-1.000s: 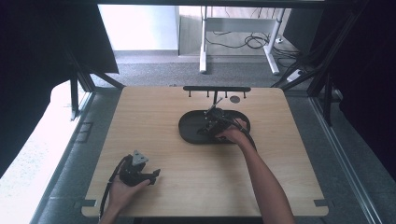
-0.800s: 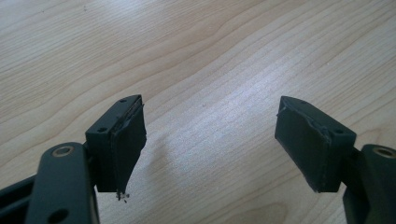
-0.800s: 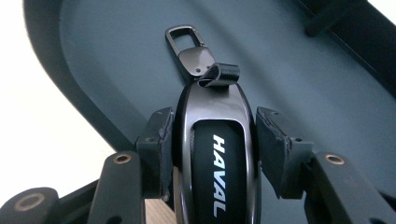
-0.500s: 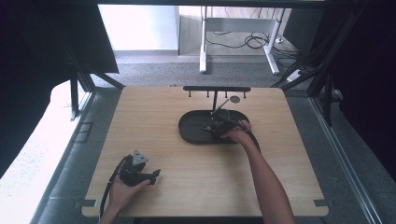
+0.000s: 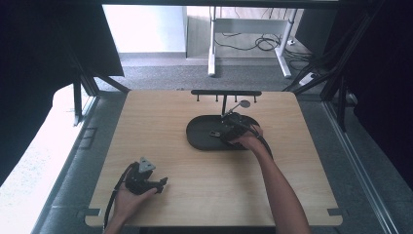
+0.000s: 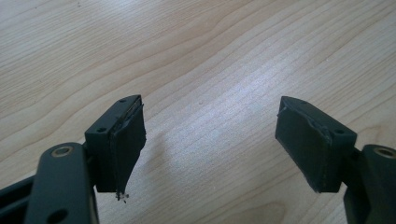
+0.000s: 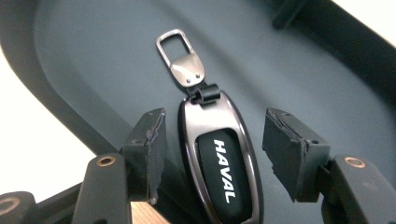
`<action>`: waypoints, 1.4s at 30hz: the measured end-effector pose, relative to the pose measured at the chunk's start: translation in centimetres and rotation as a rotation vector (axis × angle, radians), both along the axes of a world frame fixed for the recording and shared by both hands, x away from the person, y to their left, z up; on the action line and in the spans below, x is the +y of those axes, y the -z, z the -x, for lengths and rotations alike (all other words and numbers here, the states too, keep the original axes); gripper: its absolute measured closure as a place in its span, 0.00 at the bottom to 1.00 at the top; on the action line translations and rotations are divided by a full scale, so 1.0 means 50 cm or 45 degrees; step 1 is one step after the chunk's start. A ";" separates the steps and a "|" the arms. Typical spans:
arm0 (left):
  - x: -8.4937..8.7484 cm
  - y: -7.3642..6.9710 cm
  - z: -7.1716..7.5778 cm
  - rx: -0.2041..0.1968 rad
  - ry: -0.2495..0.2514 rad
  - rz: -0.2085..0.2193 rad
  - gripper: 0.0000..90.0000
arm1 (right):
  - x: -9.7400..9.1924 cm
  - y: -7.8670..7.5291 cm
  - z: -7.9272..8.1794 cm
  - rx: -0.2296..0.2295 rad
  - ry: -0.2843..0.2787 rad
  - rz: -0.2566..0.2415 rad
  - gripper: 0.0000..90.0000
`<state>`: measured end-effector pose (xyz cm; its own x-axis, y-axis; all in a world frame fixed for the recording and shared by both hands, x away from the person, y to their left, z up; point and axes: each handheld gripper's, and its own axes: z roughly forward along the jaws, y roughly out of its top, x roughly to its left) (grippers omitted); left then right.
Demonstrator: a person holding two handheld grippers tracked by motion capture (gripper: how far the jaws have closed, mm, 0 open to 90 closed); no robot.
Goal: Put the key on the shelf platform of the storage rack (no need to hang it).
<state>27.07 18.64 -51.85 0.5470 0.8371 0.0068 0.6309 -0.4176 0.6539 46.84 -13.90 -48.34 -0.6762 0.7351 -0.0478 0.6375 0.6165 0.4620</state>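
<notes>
Wooden table (image 5: 160, 131) bears a dark oval tray (image 7: 93, 60) where the Haval key fob (image 7: 219, 163) lies flat, my right gripper (image 7: 215, 154) jaws just opening astride it, pads clear, seemingly releasing it, while my left gripper (image 6: 210, 144) rests wide open, empty.

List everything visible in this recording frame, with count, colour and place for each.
key fob: one, black and dark metal, lettered HAVAL, lying in the tray between the right gripper's pads
key ring clip: one, silver, on the fob's far end
tray: one, black oval, middle of the table
hook rack: one, black, behind the tray
table: one, light wood
desk frame: one, white, on the floor beyond
left gripper: black, open over bare wood near the table's front left
right gripper: black, jaws just opening, pads clear of the fob
</notes>
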 end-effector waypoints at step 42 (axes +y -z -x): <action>-0.016 0.004 0.004 -0.003 0.009 -0.014 0.27 | -0.175 0.027 0.319 -0.155 -0.026 -0.375 0.45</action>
